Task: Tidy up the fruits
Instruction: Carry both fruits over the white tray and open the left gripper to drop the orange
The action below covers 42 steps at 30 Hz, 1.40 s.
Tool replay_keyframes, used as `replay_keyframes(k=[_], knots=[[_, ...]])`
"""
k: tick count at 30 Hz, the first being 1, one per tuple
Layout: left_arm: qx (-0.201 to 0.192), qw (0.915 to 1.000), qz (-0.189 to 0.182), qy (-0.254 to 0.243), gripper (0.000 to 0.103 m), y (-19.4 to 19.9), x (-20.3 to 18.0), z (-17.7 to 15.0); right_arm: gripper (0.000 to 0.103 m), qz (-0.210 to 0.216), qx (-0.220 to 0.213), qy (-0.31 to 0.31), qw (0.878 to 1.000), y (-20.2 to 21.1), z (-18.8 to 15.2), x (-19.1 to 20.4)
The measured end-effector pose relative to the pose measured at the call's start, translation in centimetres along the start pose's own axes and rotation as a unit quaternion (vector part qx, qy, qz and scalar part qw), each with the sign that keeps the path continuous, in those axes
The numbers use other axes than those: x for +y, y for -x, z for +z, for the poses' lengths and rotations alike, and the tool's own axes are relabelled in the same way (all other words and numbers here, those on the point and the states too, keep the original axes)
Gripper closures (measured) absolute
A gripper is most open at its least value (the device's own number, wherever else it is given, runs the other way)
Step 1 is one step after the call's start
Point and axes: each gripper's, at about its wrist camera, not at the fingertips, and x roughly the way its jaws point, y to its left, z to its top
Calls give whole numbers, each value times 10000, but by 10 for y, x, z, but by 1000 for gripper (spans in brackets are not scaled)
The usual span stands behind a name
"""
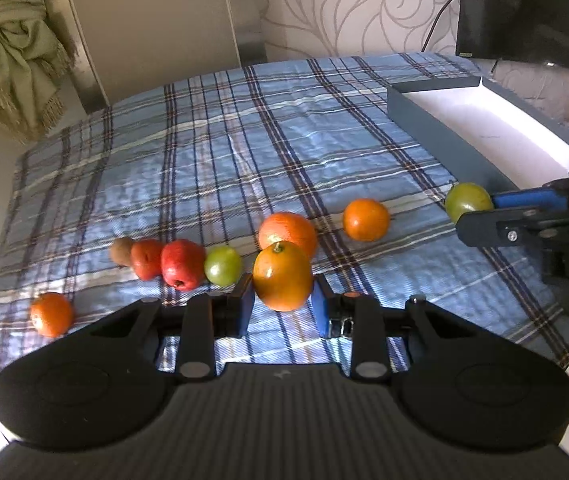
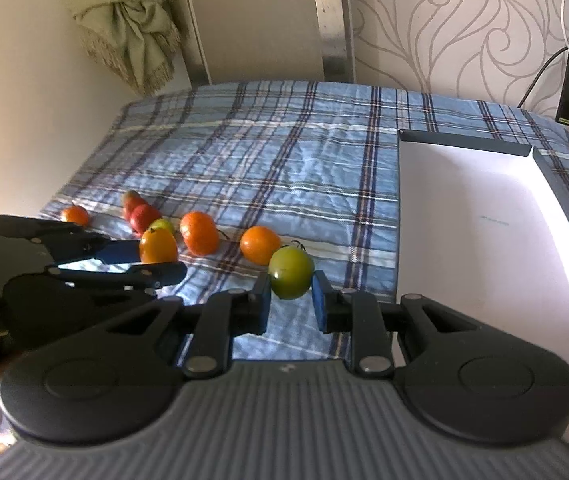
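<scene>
Left jaws: the left gripper [image 1: 283, 304] has an orange [image 1: 282, 275] between its blue pads, one pad on each flank; they look clamped on it, and the fruit seems lifted clear of the cloth.

Right jaws: the right gripper [image 2: 291, 303] grips a green fruit [image 2: 291, 273] the same way, a pad on each side, the fruit sitting at the pad tips.

Long axis: both fruits are near-round, so no axis matters; the orange's stem end faces up.

Ahead of the left jaws: the remaining fruits lie in a loose row on the checked cloth of the tabletop [image 1: 268, 128], with a second orange [image 1: 288, 232] just behind the held one and a small green fruit [image 1: 222, 265] and a red apple [image 1: 182, 264] to its left.

Tray: the open tray [image 2: 464, 140] lies to the right of the right jaws and just beyond them, its white floor bare.

Nearer hand: the right gripper is nearer to the tray; the left gripper is well apart from it, with the right one between.

Coming move, as a judgement: the green fruit likely goes in first, carried right and forward over the near wall; the orange would then follow across the row.
</scene>
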Motion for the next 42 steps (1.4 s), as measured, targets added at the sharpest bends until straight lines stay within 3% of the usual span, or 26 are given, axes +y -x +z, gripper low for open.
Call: replay_keyframes(k=[7, 19, 30, 42], knots=[[-67, 9999, 116, 53, 67, 8, -5, 8, 78, 193, -284, -79, 9994, 13, 0, -6], [-278, 9989, -99, 368, 67, 10, -20, 13, 78, -64, -318, 219, 9992, 37, 3, -21], [-351, 9991, -248, -8, 67, 11, -57, 40, 78, -218, -442, -141, 9987, 53, -7, -55], [-572, 9960, -658, -210, 67, 4, -115, 70, 78, -619, -486, -277, 9965, 79, -21, -93]])
